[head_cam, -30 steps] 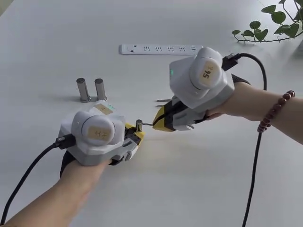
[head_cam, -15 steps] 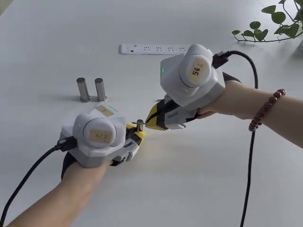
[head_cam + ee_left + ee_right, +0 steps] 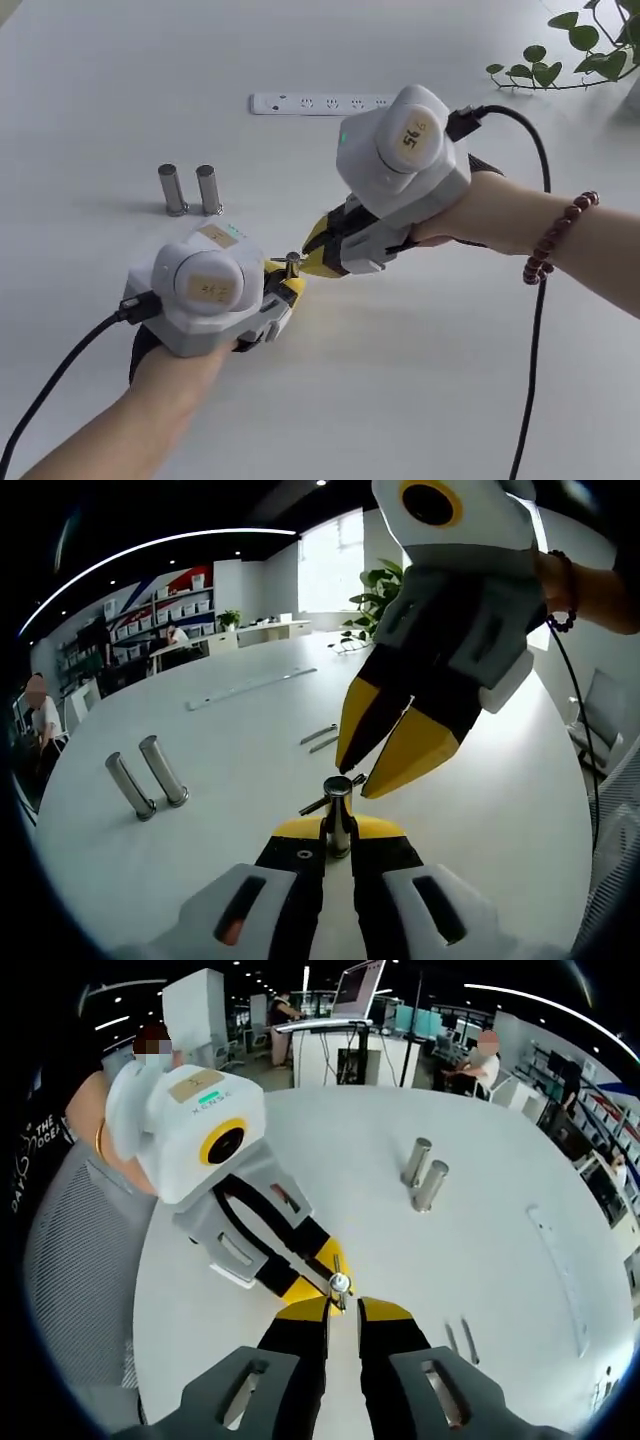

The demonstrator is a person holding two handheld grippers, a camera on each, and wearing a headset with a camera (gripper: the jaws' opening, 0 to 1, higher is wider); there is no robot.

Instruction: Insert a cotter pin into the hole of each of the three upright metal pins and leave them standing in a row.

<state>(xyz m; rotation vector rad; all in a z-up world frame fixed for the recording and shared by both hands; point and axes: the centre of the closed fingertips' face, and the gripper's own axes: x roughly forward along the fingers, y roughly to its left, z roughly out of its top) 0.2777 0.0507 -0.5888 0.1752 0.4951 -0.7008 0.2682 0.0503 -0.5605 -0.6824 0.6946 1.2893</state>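
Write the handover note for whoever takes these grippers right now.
Left gripper: shut on a metal pin, held upright.
Right gripper: pinching a cotter pin in that pin's hole; its end pokes out the far side.
Two other metal pins stand together on the table; spare cotter pins lie nearby.
Done: first cotter pin partly through.
To do: seat it, stand the pin in line, fit the other two.

A number starting "56" on the round label [image 3: 413, 135] atop the right gripper [image 3: 316, 252].
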